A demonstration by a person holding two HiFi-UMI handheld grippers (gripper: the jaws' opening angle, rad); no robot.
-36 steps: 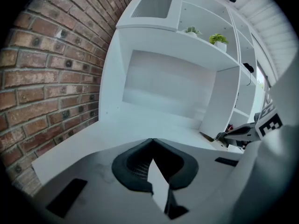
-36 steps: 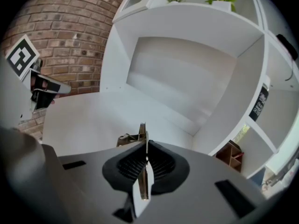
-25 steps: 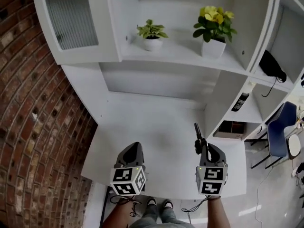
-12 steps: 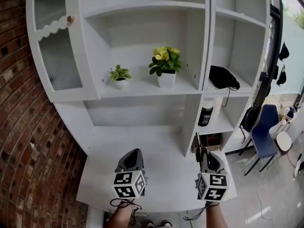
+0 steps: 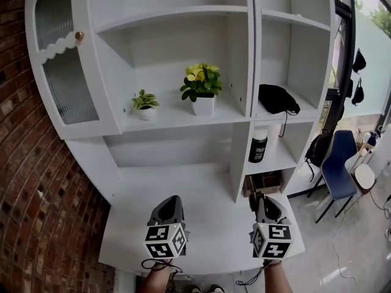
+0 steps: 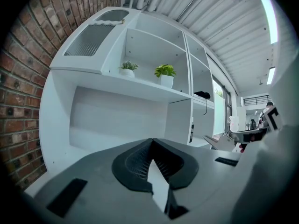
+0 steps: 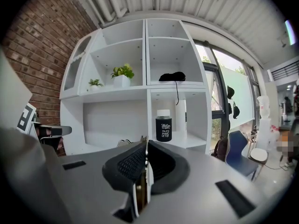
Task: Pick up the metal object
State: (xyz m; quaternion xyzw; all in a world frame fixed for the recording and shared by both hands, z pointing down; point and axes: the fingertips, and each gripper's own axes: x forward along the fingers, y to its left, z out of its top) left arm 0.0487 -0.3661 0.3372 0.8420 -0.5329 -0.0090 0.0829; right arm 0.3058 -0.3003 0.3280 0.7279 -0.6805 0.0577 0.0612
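- A white shelving unit point(image 5: 244, 72) fills the head view, with a red brick wall point(image 5: 24, 182) along its left side and a tall window point(image 5: 366, 72) to its right
- The unit's low white bench point(image 5: 208, 231) lies under both grippers; an upright divider stands between this recess and the narrower compartments on the right
- A ribbed-glass cabinet door point(image 5: 61, 84) with a small round knob point(image 5: 79, 36) closes off the upper left part of the unit
- A blue chair point(image 5: 339, 170) stands on the pale floor to the right, beside a dark backpack point(image 5: 317, 148)
- On the middle shelf, a yellow-flowered plant point(image 5: 200, 84) in a white pot stands near a smaller green plant point(image 5: 145, 101)
- A black pouch point(image 5: 276, 98) with a cord hanging down lies in the right compartment at the same level
- One shelf below, a black container point(image 7: 163, 125) with a white lid carries white lettering, too small to read
- The left gripper point(image 6: 152, 141) hovers over the bench, its tongs clenched together with nothing between them
- The right gripper point(image 7: 145, 143) hovers near the bench's right edge, its tongs clamped on the metal object point(image 7: 140, 188), a thin brass-coloured strip whose tip pokes out just past them
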